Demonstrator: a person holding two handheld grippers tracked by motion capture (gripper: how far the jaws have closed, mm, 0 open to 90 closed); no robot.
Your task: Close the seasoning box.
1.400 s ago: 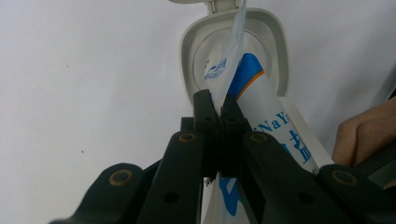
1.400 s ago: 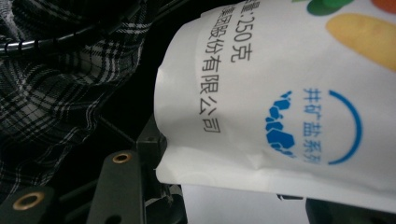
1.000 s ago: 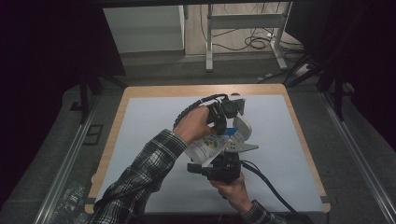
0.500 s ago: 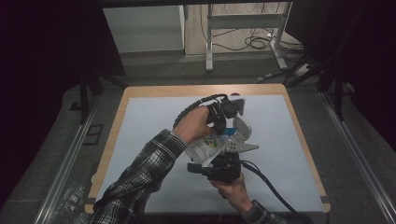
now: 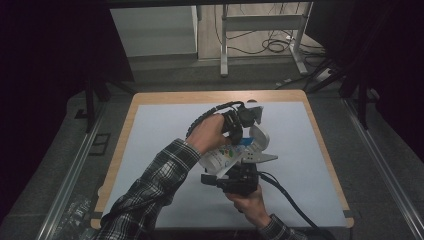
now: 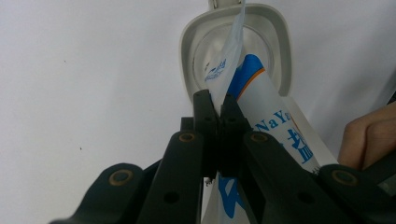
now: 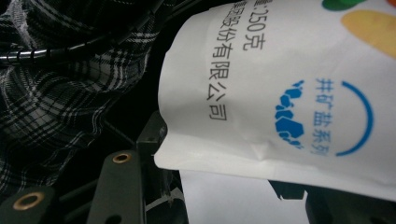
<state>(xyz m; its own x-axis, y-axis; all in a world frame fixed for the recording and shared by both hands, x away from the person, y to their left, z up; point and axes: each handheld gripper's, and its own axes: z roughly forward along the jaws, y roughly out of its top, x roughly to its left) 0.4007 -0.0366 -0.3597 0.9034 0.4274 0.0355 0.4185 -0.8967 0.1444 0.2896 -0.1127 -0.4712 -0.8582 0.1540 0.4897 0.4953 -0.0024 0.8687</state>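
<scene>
From the high view, I have both hands near the middle of the wood-edged counter with its pale blue-white top (image 5: 150, 150), a little toward the far edge. My left hand-held gripper (image 5: 239, 131) and right hand-held gripper (image 5: 235, 172) share a white plastic pouch printed with blue lettering and coloured spots (image 5: 223, 157), which lies tilted between them. Its far end points into a white oval plastic container (image 5: 261, 137) just beside the left one. Compared with a second ago I see almost no shift; pouch, container and both hands sit as they did, so I judge I am holding a pour rather than moving on.

In the left gripper view, the jaws are clenched on the thin sealed edge of the pouch (image 6: 236, 70), whose mouth reaches over the container's rim (image 6: 187, 42). I cannot see any contents falling.

In the right gripper view, the pouch (image 7: 280, 107) hangs across the jaws, its lower edge hiding their tips, so I cannot tell whether they grip it. A plaid sleeve (image 7: 42, 93) lies behind.
</scene>
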